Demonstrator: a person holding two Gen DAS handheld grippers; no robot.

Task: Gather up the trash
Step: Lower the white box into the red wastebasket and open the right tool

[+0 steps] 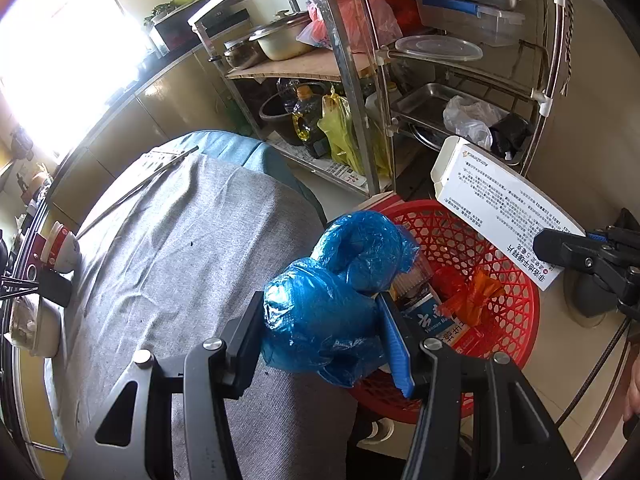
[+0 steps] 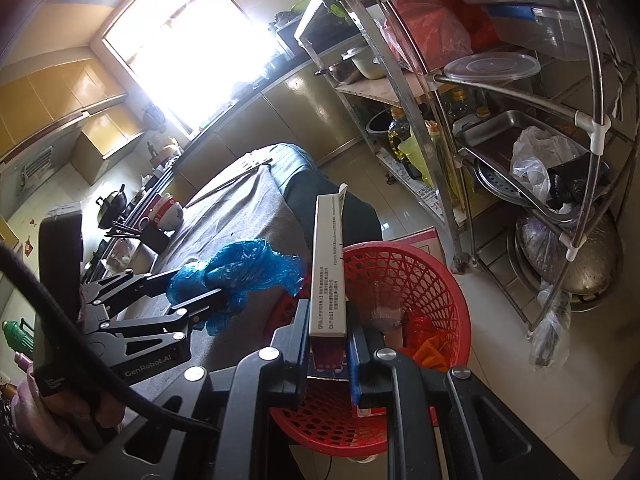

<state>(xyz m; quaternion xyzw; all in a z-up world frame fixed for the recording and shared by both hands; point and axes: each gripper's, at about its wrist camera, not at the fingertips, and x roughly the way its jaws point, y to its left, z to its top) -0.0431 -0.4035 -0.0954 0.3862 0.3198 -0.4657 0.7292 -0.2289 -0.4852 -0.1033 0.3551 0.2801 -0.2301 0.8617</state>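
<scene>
My left gripper [image 1: 320, 320] is shut on a crumpled blue plastic bag [image 1: 340, 288] and holds it at the table's edge, beside the red mesh basket [image 1: 516, 280]. The bag also shows in the right wrist view [image 2: 244, 268]. My right gripper [image 2: 328, 340] is shut on a white medicine box [image 2: 326, 264] and holds it upright over the red basket [image 2: 440, 280]. In the left wrist view the box [image 1: 500, 200] hangs above the basket's far rim. Orange wrappers [image 1: 476, 292] and a carton lie in the basket.
A table with grey cloth [image 1: 192, 248] lies at left, with bowls [image 1: 64, 248] and chopsticks at its far edge. A metal rack [image 1: 440, 80] with pots, trays and bags stands behind the basket. Tiled floor [image 2: 540, 392] is at right.
</scene>
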